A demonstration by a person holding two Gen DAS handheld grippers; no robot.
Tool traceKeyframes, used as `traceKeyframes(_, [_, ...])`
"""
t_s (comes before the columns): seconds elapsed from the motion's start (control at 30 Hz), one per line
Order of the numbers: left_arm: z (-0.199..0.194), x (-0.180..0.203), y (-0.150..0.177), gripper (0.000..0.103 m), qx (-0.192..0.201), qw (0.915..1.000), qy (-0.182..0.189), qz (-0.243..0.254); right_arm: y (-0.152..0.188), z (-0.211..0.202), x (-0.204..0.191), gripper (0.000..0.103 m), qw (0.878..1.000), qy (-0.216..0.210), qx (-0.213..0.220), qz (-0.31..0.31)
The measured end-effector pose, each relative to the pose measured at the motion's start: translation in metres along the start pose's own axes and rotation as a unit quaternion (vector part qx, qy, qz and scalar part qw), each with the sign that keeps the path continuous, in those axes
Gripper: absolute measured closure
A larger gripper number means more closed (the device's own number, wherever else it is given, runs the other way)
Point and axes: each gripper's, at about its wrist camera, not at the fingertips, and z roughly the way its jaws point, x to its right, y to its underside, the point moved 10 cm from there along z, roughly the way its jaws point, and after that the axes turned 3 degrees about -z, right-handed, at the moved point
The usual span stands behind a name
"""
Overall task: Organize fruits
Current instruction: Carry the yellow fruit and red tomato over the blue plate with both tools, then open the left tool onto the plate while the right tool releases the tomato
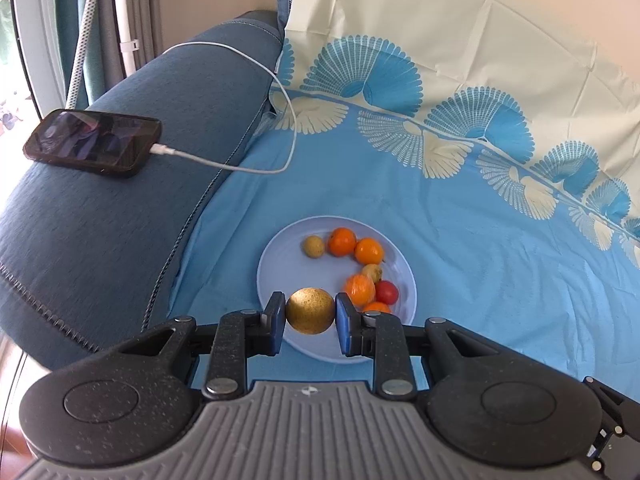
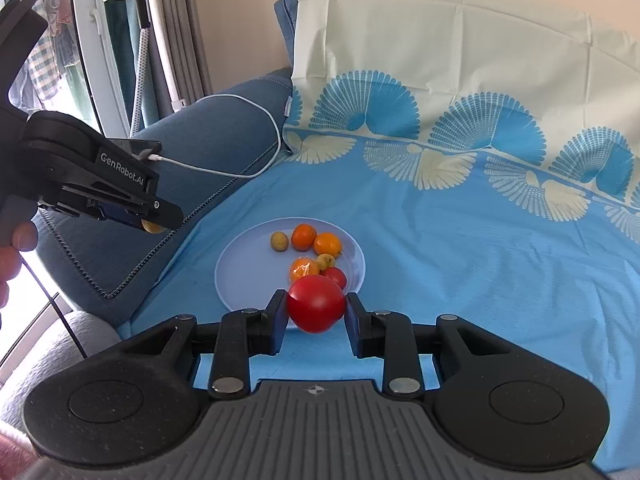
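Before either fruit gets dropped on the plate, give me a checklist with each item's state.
1. Left gripper clamped on the yellow fruit: ok.
2. Right gripper clamped on the red fruit: ok.
3. Plate has bare room on its left half: ok.
4. Left gripper over the plate: ok in its own view; the right wrist view shows it off to the left, so cannot tell.
5. Phone and cable clear of the plate: ok.
6. Grippers apart from each other: ok.
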Motion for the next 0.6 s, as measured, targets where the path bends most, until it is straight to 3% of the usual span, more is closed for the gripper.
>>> traceKeyframes(0.2, [0.036,0.005,-0.011,0.074,-0.012,0.9999,0.010,-0.002,-0.006,0.036,0.001,0.071,1.000,-0.005,-0.013,-0.004])
traceKeyframes(0.6, [0.115,0.003,-0.016,0.074,-0.052,0.9986,-0.010,0.001,-0.015,0.115,-0.004,0.071,0.999,-0.018,-0.028,-0.041])
